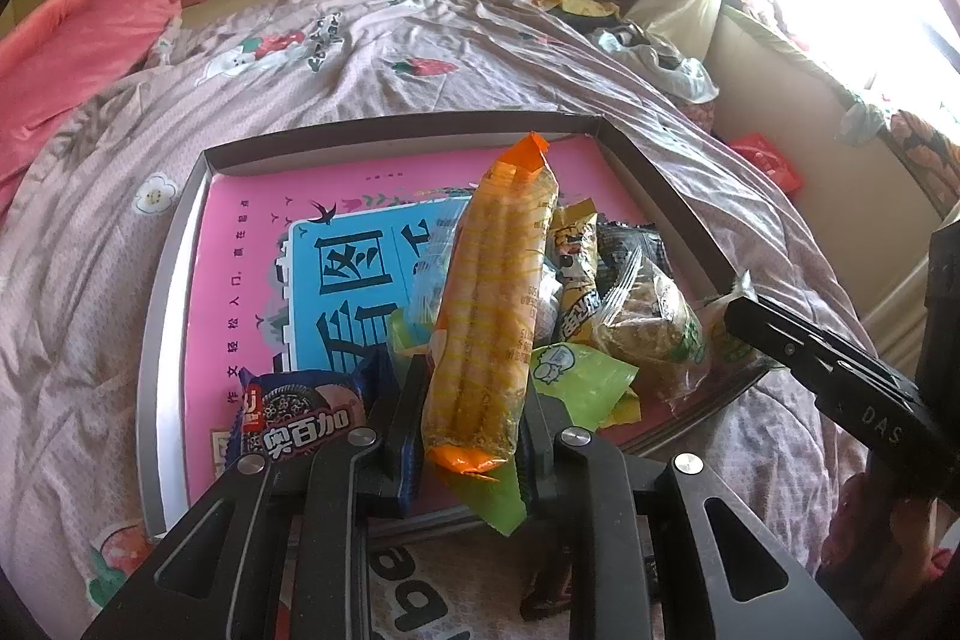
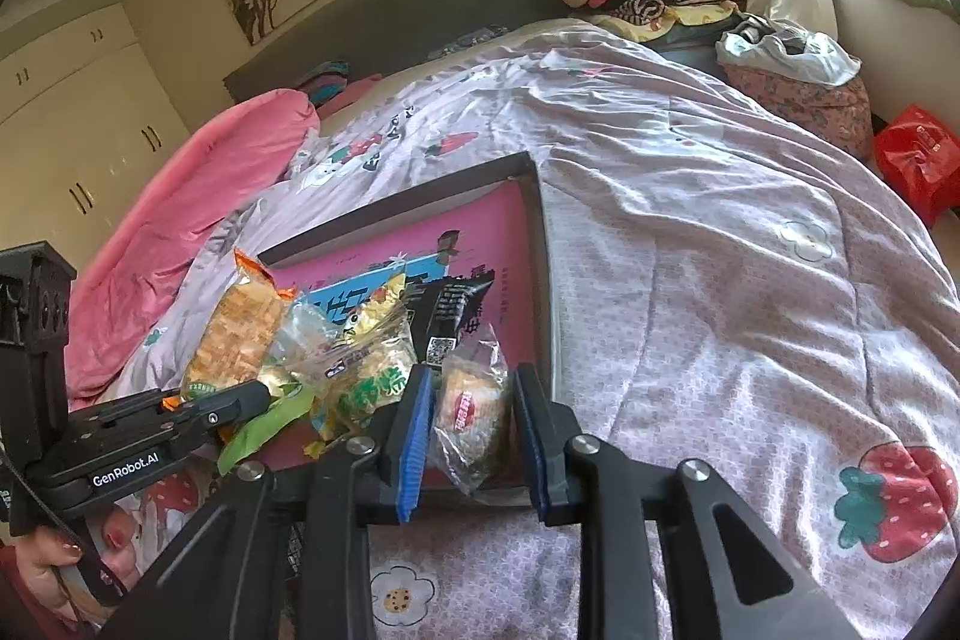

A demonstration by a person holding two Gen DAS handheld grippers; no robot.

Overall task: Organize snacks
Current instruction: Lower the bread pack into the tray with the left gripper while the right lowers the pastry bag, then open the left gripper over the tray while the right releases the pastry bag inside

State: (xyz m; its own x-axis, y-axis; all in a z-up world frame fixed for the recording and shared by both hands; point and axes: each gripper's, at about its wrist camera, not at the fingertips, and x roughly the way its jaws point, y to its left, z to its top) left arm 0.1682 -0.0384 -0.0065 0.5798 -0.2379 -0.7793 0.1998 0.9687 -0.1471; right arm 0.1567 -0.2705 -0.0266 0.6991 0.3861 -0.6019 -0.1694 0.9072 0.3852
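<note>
Your left gripper clamps the orange snack pack; your right gripper brackets a clear-wrapped cake, pad contact unclear.

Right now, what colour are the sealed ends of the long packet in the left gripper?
Orange, clearest in the left wrist view.

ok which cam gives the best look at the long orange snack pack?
Left wrist. The orange snack pack stands nearly full length in frame centre, its lower end clamped in the left gripper, orange crimped top visible. Right wrist shows it only at the left side, at an angle, its lower end hidden behind the left gripper's finger.
</note>
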